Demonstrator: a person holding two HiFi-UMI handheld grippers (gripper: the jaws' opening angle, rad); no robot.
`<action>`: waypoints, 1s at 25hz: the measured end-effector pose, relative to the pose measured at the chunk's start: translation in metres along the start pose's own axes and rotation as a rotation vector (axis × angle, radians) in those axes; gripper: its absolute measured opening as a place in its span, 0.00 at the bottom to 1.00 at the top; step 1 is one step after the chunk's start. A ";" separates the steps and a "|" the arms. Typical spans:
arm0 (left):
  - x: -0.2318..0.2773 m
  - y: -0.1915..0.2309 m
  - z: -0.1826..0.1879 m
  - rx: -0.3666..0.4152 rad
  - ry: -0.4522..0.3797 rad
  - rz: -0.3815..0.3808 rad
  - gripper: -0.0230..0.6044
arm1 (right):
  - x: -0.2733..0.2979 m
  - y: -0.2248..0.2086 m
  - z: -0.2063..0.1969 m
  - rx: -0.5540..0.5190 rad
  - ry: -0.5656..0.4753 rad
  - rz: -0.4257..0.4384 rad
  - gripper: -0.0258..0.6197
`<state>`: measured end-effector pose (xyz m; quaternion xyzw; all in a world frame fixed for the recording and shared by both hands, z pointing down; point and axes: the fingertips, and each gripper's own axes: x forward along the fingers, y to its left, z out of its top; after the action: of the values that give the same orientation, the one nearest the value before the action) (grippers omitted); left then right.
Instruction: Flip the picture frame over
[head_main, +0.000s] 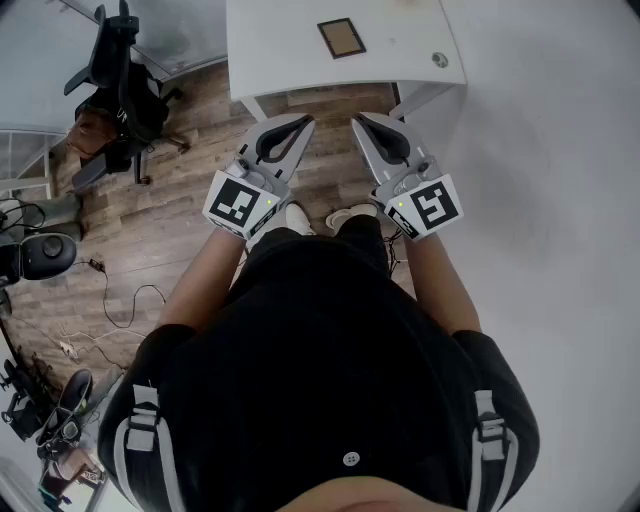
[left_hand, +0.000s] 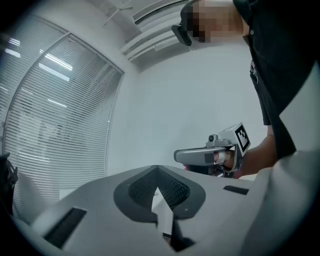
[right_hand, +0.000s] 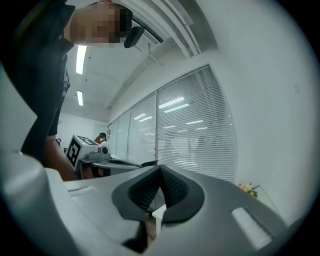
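Observation:
A small brown picture frame (head_main: 341, 38) lies flat on the white table (head_main: 290, 60) at the top of the head view. Both grippers hang in front of the person, short of the table's near edge and apart from the frame. My left gripper (head_main: 304, 123) has its jaws together at the tips with nothing between them; its own view shows the same (left_hand: 159, 169). My right gripper (head_main: 360, 121) is likewise shut and empty, its pads meeting in its own view (right_hand: 160, 168). Each gripper view shows the other gripper off to one side.
A small round object (head_main: 440, 60) sits at the table's right edge. A black office chair (head_main: 120, 70) stands on the wooden floor at left, with cables (head_main: 110, 300) and gear along the left wall. A white wall (head_main: 560, 180) rises at right.

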<state>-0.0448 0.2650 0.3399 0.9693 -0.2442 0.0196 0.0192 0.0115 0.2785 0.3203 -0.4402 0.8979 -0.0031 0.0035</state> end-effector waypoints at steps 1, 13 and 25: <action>-0.001 0.001 -0.002 0.001 0.003 0.007 0.04 | 0.002 0.001 0.000 -0.007 0.002 0.007 0.05; -0.004 0.000 0.001 -0.001 -0.014 0.030 0.04 | -0.001 -0.007 -0.009 0.053 0.028 0.001 0.05; -0.012 -0.002 0.004 -0.005 -0.033 0.042 0.04 | 0.003 0.007 -0.019 0.052 0.053 0.016 0.06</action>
<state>-0.0540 0.2724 0.3353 0.9642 -0.2647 0.0032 0.0173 0.0037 0.2804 0.3390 -0.4325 0.9008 -0.0383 -0.0088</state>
